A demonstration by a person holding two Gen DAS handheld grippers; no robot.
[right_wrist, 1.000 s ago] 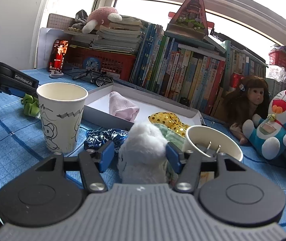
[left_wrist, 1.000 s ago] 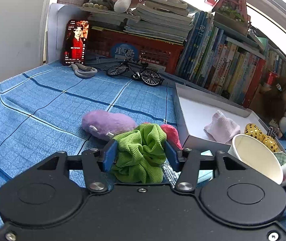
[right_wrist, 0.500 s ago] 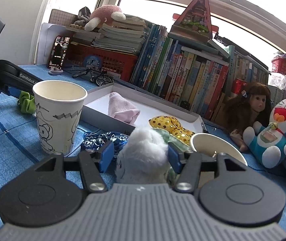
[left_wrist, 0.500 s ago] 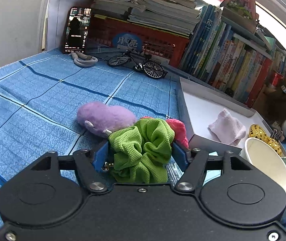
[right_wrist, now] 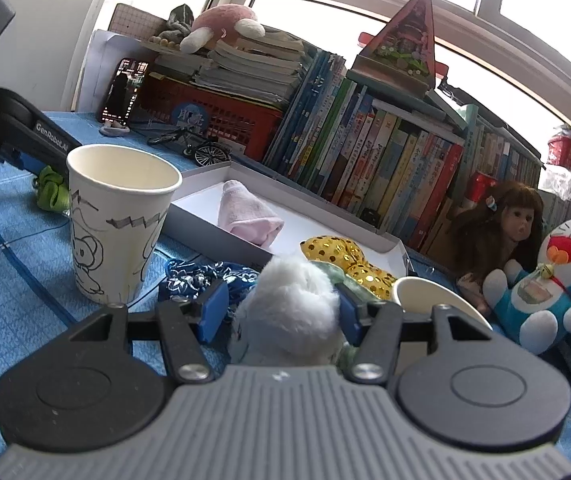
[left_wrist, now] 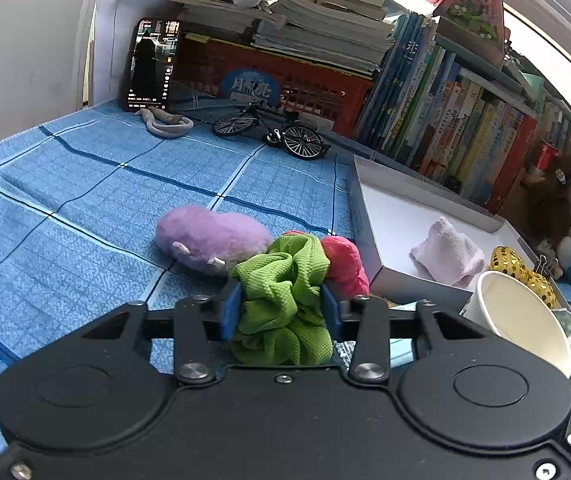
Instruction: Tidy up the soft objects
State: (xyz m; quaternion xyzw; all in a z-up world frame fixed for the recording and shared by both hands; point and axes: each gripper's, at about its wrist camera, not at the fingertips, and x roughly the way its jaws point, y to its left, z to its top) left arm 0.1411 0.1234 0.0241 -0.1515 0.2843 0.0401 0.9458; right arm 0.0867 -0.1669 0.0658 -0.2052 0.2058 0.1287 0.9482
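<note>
My left gripper (left_wrist: 281,304) is shut on a green scrunchie (left_wrist: 283,296), held above the blue cloth. Just beyond it lie a purple plush (left_wrist: 209,240) and a pink-red soft item (left_wrist: 343,264). My right gripper (right_wrist: 283,310) is shut on a white fluffy pom-pom (right_wrist: 289,312). A white shallow box (left_wrist: 401,216) holds a pink folded cloth (left_wrist: 447,256) and a gold sequin scrunchie (right_wrist: 345,254). A blue patterned scrunchie (right_wrist: 201,276) lies in front of the box in the right wrist view. The left gripper and scrunchie also show there (right_wrist: 49,192).
A drawn-on paper cup (right_wrist: 117,220) stands left of the right gripper; a second cup (right_wrist: 437,300) sits to its right. A toy bicycle (left_wrist: 273,130), phone (left_wrist: 151,64), red crate (left_wrist: 285,84), row of books (left_wrist: 445,128), doll (right_wrist: 497,224) and Doraemon plush (right_wrist: 557,280) line the back.
The left gripper with the green scrunchie has lifted and shifted slightly. The right gripper with the pom-pom has moved a little forward toward the box. Both stay shut.
</note>
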